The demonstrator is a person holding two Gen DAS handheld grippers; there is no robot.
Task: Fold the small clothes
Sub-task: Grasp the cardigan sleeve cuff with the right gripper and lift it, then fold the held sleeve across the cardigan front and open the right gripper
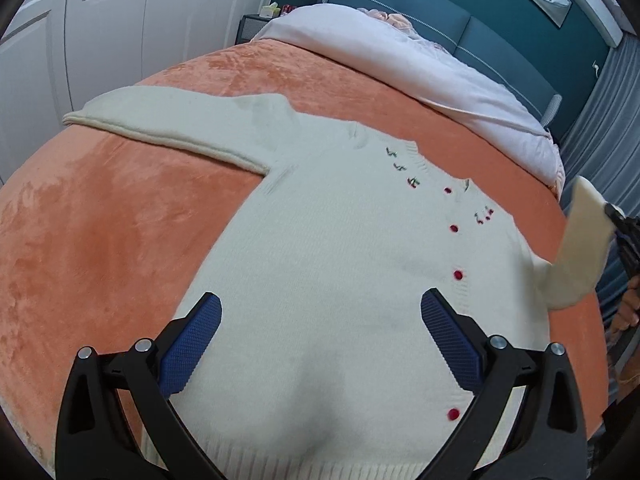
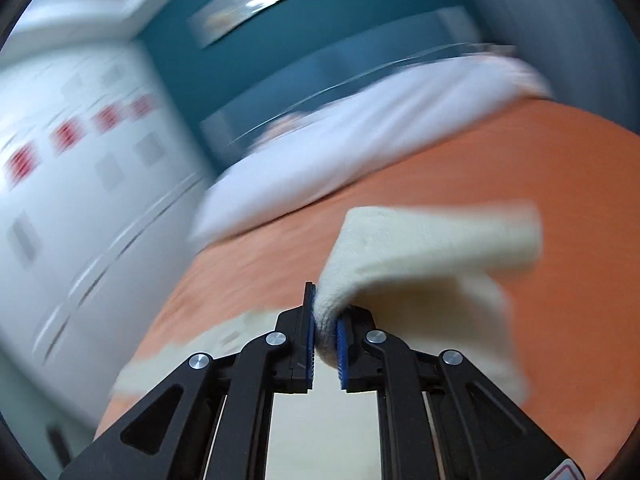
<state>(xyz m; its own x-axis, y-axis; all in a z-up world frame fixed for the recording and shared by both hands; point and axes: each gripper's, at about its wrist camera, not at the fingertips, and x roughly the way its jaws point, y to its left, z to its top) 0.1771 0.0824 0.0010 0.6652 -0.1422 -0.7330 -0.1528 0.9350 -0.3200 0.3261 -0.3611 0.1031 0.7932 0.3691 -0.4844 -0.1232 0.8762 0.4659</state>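
Your left tool (image 1: 320, 320) gapes wide over the cardigan (image 1: 328, 264), flat on the bed (image 1: 100, 240). Right tool (image 2: 325, 330) pinches a sleeve (image 2: 420, 248), lifted. Knit looks soft, light, floppy; grab cuffs or hem.

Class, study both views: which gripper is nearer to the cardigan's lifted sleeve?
Right. The right gripper is shut on the lifted sleeve; the left gripper hovers open over the cardigan body, apart from that sleeve.
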